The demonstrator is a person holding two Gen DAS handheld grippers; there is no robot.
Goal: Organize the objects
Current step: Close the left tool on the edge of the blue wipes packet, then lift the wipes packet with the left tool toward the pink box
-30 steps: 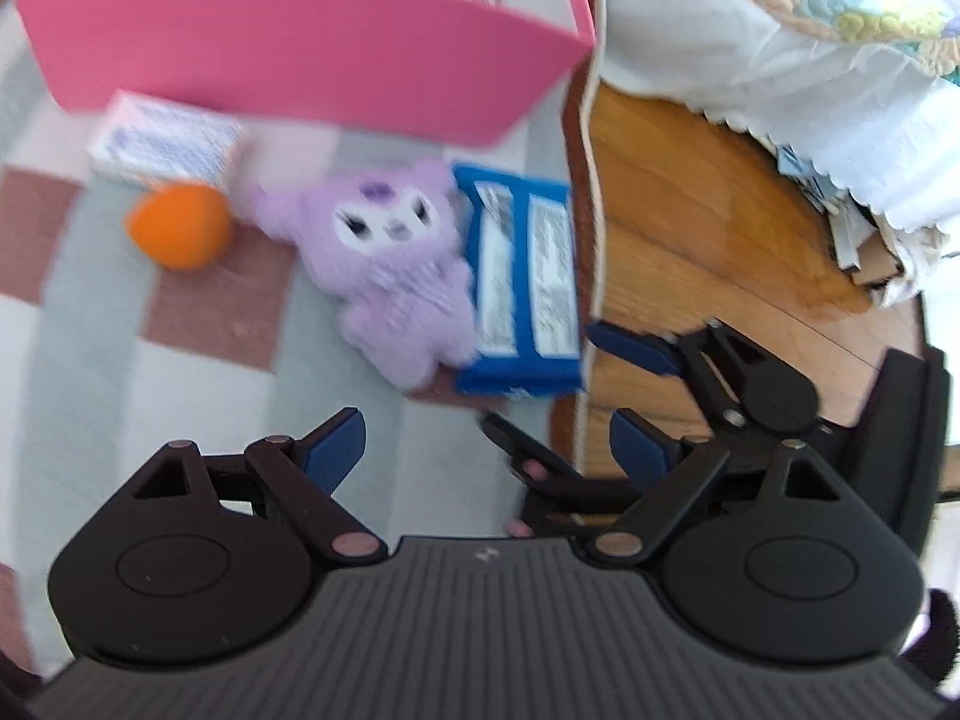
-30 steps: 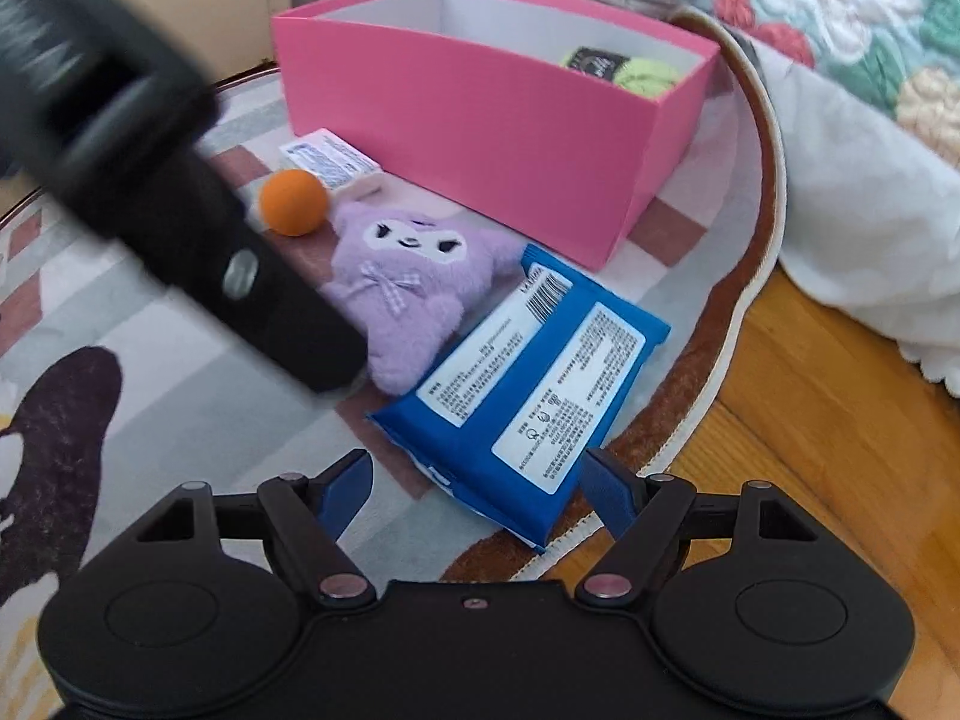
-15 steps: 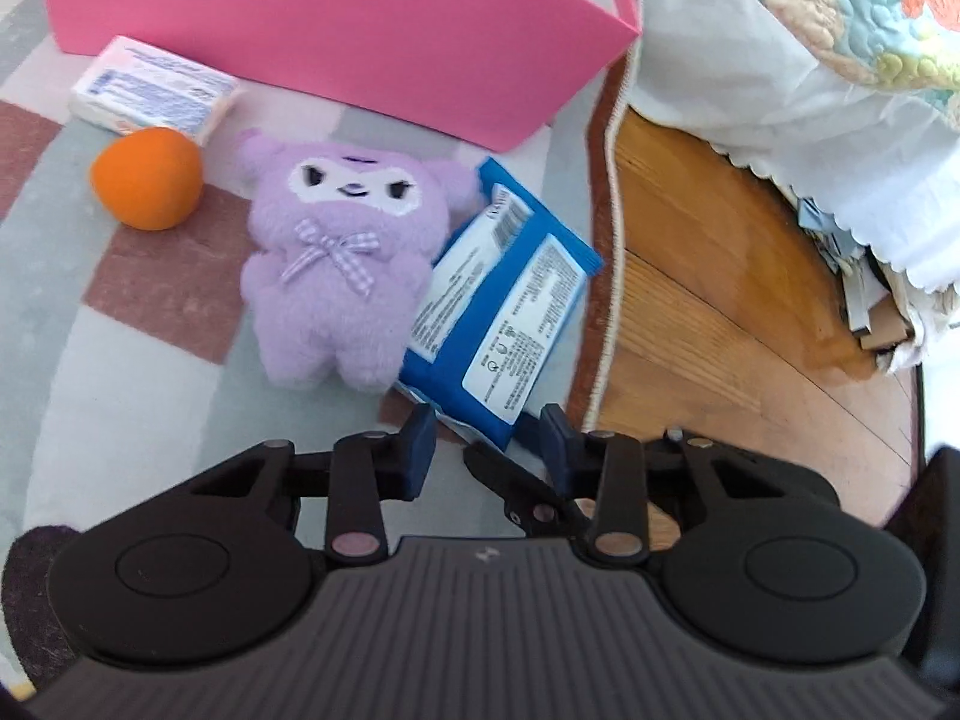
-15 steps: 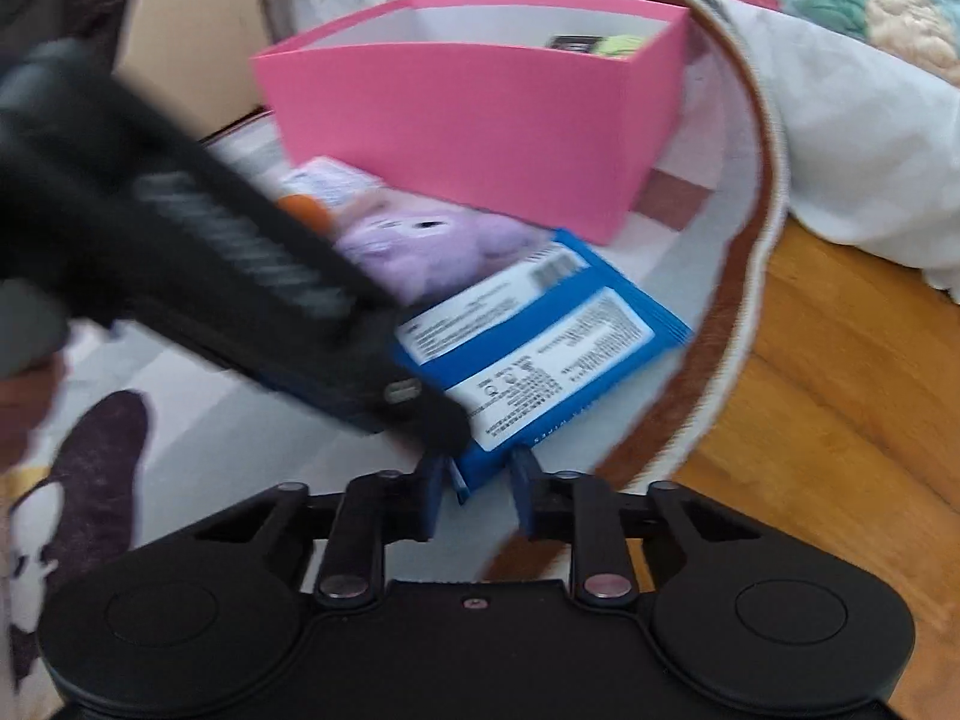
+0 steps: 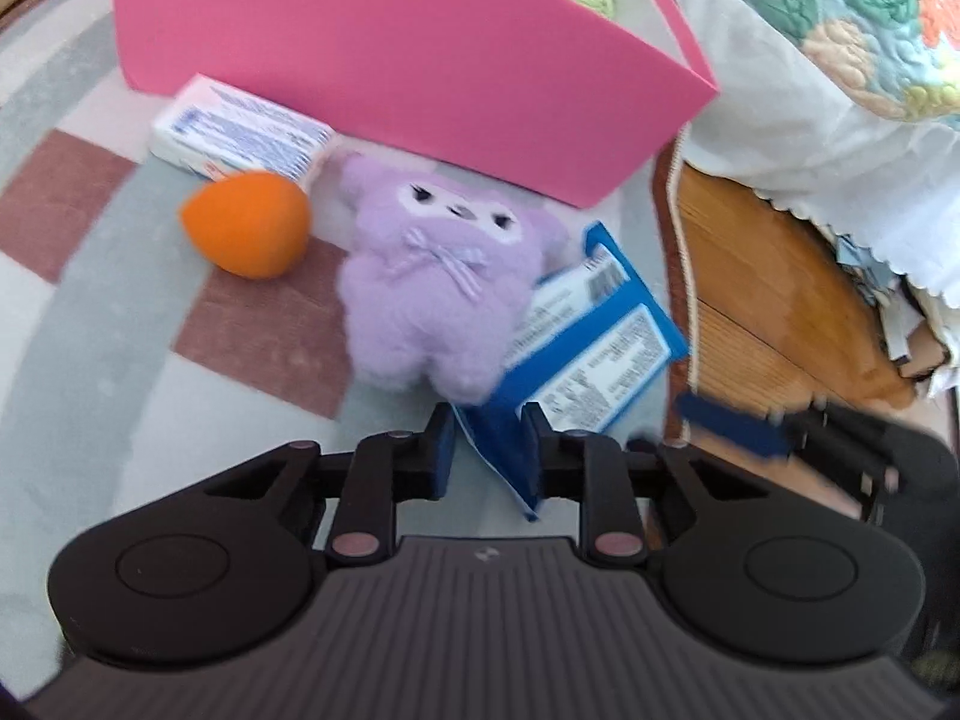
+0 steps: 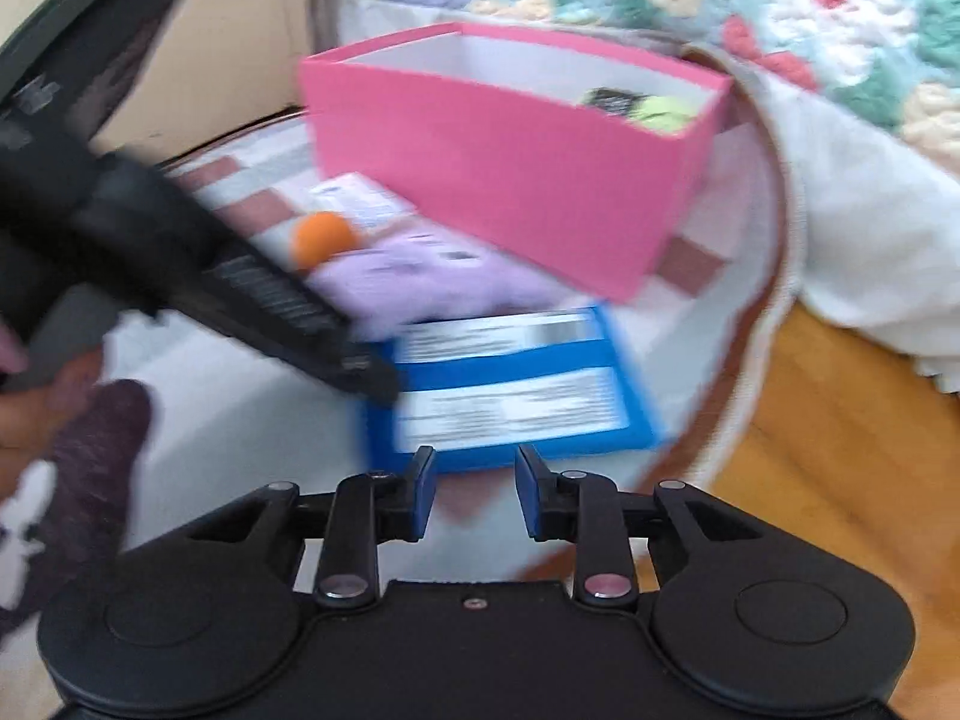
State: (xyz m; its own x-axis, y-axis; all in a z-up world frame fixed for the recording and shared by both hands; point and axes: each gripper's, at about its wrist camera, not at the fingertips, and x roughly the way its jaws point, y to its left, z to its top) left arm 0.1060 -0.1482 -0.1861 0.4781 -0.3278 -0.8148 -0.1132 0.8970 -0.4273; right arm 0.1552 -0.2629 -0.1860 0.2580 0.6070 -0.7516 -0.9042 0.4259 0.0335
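- Left wrist view: the left gripper (image 5: pixel 487 450) has closed onto the near corner of the blue packet (image 5: pixel 591 348), probably to carry it to the pink box (image 5: pixel 408 66) beyond.
- Right wrist view: the right gripper (image 6: pixel 474 489) has just been opening slightly; its jaws stand a little apart, holding nothing, the packet's edge just ahead, as if letting it go.

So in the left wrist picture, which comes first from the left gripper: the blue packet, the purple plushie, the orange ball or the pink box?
From the left gripper:
1. Blue packet, corner between the fingers.
2. Purple plushie, just beyond, slightly left.
3. Orange ball, farther left.
4. Pink box, at the back.
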